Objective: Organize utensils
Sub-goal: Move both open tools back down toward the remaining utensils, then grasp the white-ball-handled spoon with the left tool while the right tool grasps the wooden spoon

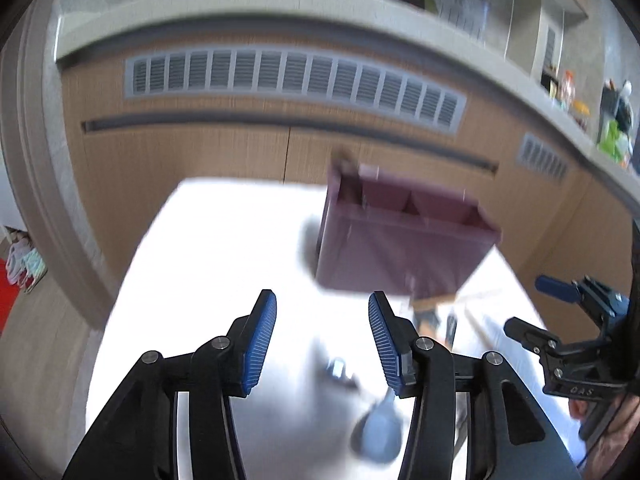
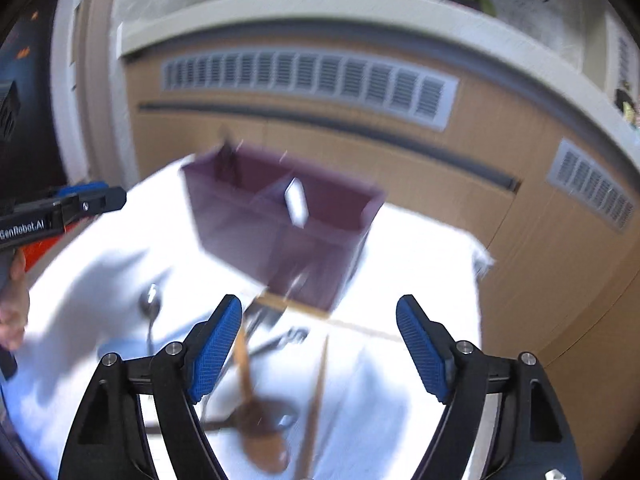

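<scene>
Light: bright daylight is blowing out the white table (image 1: 224, 240) | Shadow: a soft one is falling left of the organizer (image 1: 404, 240) | Blur: motion is smearing organizer, utensils, cabinets in both views | Focus: only the tongs are staying crisp | Edges: fisheye is bending everything, corners going black

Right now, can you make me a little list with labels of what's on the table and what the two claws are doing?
table: white top
box: purple organizer with compartments, standing on the table
utensils: wooden spoon and metal spoon lying loose in front of the box
left claw: open, holding nothing
right claw: open, holding nothing, above the wooden spoon
picture: blurry, small things hard to tell
</scene>
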The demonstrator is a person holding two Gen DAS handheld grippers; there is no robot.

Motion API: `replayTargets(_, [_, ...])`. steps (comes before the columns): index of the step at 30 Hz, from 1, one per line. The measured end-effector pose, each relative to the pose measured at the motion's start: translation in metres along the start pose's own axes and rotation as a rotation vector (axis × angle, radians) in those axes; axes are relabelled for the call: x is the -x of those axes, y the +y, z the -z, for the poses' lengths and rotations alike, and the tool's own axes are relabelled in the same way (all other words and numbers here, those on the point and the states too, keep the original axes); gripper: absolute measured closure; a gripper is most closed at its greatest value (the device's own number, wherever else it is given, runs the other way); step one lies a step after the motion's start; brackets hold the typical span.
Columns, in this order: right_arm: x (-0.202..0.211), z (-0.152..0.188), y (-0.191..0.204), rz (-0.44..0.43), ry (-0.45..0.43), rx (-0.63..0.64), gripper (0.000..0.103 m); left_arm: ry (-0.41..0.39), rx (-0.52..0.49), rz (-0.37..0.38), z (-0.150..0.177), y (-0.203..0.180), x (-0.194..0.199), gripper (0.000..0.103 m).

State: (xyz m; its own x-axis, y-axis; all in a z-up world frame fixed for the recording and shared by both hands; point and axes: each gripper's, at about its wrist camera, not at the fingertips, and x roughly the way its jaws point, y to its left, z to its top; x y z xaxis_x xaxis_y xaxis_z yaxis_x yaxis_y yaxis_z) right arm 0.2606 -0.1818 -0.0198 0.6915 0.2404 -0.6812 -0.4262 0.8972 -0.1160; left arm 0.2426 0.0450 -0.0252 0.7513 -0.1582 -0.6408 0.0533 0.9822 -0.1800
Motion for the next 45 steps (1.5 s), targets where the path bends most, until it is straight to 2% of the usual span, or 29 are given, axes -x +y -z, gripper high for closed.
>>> replayTargets(2, [-0.009,0.01,0.01,-0.028,0.042,0.027,0.03,0.069,0.027,0.025,0.011,0.004,-0.003,0.054])
replayTargets(4, [-0.018,0.016,0.019,-0.052,0.079,0.052,0.038,0.155,0.065,0.064,0.02,0.007,-0.01,0.054])
replayTargets(7, [-0.022,0.018,0.022,-0.071,0.102,0.035,0.042,0.283,0.135,0.14,0.031,0.005,-0.028,0.054])
replayTargets(10, [-0.014,0.022,0.018,-0.068,0.089,0.001,0.042,0.334,0.157,0.149,0.037,-0.003,-0.037,0.054])
replayTargets(11, [-0.01,0.024,0.017,-0.059,0.084,-0.001,0.042,0.333,0.125,0.166,0.039,-0.011,-0.036,0.054])
replayTargets(13, [-0.003,0.032,0.012,-0.031,0.081,-0.008,0.042,0.304,0.015,0.2,0.043,-0.031,-0.026,0.054])
replayTargets(16, [0.006,0.045,0.001,0.008,0.083,-0.035,0.042,0.246,-0.208,0.247,0.053,-0.065,-0.003,0.054])
replayTargets(18, [0.015,0.056,-0.009,0.043,0.079,-0.066,0.041,0.242,-0.283,0.248,0.062,-0.08,0.006,0.054])
replayTargets(21, [0.024,0.068,-0.021,0.077,0.073,-0.119,0.039,0.24,-0.3,0.256,0.069,-0.091,0.011,0.059])
replayTargets(27, [0.025,0.084,-0.038,0.098,0.088,-0.198,0.039,0.145,-0.351,0.069,0.09,-0.115,0.009,0.06])
replayTargets(30, [0.026,0.085,-0.04,0.122,0.084,-0.207,0.039,0.156,-0.386,0.055,0.096,-0.121,-0.002,0.061])
replayTargets(34, [0.03,0.084,-0.037,0.119,0.076,-0.204,0.039,0.16,-0.355,0.05,0.092,-0.113,-0.007,0.084])
replayTargets(38, [0.029,0.072,-0.026,0.05,0.071,-0.182,0.039,0.098,-0.305,0.058,0.077,-0.091,0.01,0.086])
replayTargets(40, [0.023,0.061,-0.02,-0.01,0.072,-0.164,0.039,0.069,-0.286,0.063,0.069,-0.084,0.02,0.097])
replayTargets(42, [0.012,0.049,-0.011,-0.078,0.084,-0.134,0.039,0.031,-0.257,0.073,0.057,-0.073,0.031,0.097])
replayTargets(44, [-0.004,0.035,-0.001,-0.13,0.111,-0.097,0.044,-0.017,-0.239,0.069,0.045,-0.063,0.043,0.097])
replayTargets(45, [-0.012,0.029,0.005,-0.148,0.125,-0.075,0.053,-0.035,-0.238,0.06,0.041,-0.058,0.048,0.097])
